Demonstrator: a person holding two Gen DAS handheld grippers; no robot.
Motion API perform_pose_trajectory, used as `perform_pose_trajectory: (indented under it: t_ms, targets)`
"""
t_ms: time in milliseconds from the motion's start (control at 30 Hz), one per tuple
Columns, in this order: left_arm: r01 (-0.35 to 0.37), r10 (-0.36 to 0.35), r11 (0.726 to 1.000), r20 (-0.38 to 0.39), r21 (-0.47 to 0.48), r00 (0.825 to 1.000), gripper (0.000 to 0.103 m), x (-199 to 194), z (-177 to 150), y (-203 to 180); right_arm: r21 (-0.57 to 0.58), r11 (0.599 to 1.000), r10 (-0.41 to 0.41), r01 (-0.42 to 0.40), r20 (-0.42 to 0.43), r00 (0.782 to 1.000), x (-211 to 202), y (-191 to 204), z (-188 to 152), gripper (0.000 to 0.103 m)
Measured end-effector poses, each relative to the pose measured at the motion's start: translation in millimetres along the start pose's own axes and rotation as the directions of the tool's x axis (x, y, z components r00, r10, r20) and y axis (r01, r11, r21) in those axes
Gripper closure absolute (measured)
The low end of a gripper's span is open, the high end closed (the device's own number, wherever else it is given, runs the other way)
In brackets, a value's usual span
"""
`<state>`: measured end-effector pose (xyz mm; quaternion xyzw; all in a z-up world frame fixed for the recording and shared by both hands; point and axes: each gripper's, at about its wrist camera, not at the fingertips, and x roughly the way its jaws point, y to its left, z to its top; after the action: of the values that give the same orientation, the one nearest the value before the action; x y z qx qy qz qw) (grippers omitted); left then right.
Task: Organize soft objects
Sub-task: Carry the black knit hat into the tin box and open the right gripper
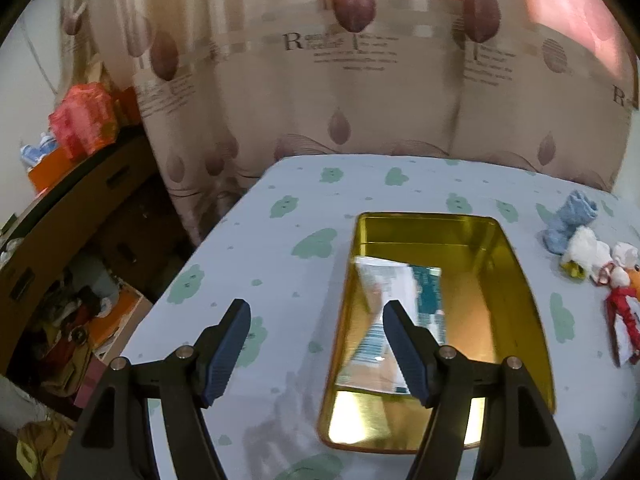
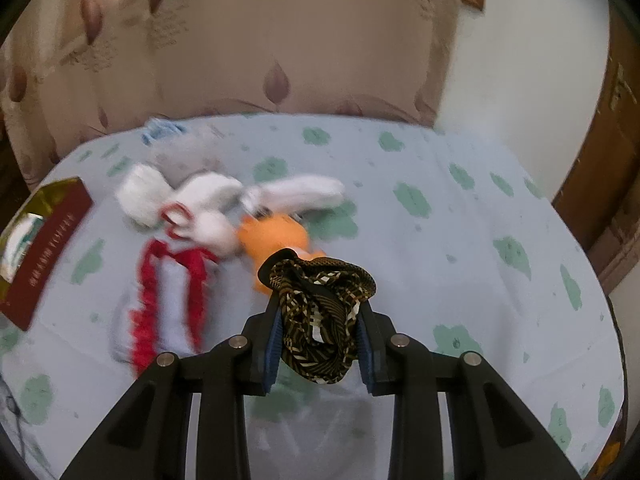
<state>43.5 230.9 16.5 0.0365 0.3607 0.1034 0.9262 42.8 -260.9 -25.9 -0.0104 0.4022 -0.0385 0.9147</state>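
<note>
Patterned cloth point(image 2: 320, 312) bunched between right claw point(image 2: 320, 344) pads.

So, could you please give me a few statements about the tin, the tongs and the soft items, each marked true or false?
1. The right tongs grip a brown patterned cloth. True.
2. The left tongs hold a toy. False: they are open and hold nothing.
3. The gold tin contains a white and teal packet. True.
4. The blue sock lies inside the tin. False: it lies on the sheet beside the tin.
</note>
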Motion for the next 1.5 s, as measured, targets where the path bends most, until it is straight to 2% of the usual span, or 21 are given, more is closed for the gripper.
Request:
perform_pose_trajectory:
  t_ms: [200, 333, 500, 600, 733, 900, 1033, 1133, 1200, 1267, 1333, 1500]
  targets:
    - [0.006, -0.006, 1.0, 0.012, -0.017, 1.0, 0.032, 3, -10, 10, -0.068, 0.994, 0.09, -0.089, 0.023, 0.996, -17, 37, 22, 0.074]
    - [0.026, -0.027, 1.0, -0.012, -0.016, 1.0, 0.032, 5, -14, 13, -0.132, 0.973, 0.19, -0.187, 0.005, 0.982, -22, 77, 34, 0.074]
    - [0.025, -0.026, 0.999, -0.039, -0.031, 0.999, 0.032, 9, -17, 17, -0.233, 0.928, 0.29, -0.29, -0.035, 0.956, -26, 135, 34, 0.074]
    - [-0.022, 0.021, 1.0, -0.033, -0.022, 0.999, 0.032, 10, -17, 21, -0.269, 0.893, 0.356, -0.359, -0.063, 0.932, -24, 166, 33, 0.074]
    - [-0.02, 0.018, 0.999, -0.045, -0.046, 0.999, 0.032, 13, -18, 29, -0.313, 0.858, 0.401, -0.408, -0.088, 0.912, -20, 201, 35, 0.074]
    - [-0.034, 0.03, 0.997, -0.056, -0.074, 0.998, 0.032, 16, -18, 38, -0.356, 0.826, 0.426, -0.437, -0.112, 0.898, -21, 239, 33, 0.074]
    - [-0.038, 0.033, 0.995, -0.057, -0.087, 0.998, 0.032, 17, -19, 42, -0.38, 0.818, 0.422, -0.432, -0.115, 0.899, -8, 272, 36, 0.074]
    - [-0.028, 0.022, 0.994, -0.062, -0.102, 0.998, 0.032, 19, -19, 43, -0.398, 0.815, 0.409, -0.421, -0.121, 0.905, -1, 280, 37, 0.074]
    - [-0.033, 0.027, 0.995, -0.063, -0.098, 0.998, 0.032, 19, -20, 42, -0.411, 0.814, 0.396, -0.411, -0.126, 0.91, 7, 314, 44, 0.074]
    - [-0.037, 0.031, 0.995, -0.061, -0.091, 0.998, 0.032, 19, -20, 41, -0.426, 0.817, 0.369, -0.388, -0.13, 0.92, 15, 327, 46, 0.074]
    - [-0.031, 0.025, 0.995, -0.058, -0.094, 0.998, 0.032, 19, -20, 41, -0.425, 0.819, 0.361, -0.384, -0.139, 0.922, 23, 343, 50, 0.074]
    - [-0.022, 0.016, 0.993, -0.061, -0.112, 0.998, 0.032, 20, -20, 43, -0.43, 0.822, 0.346, -0.374, -0.146, 0.927, 35, 358, 53, 0.074]
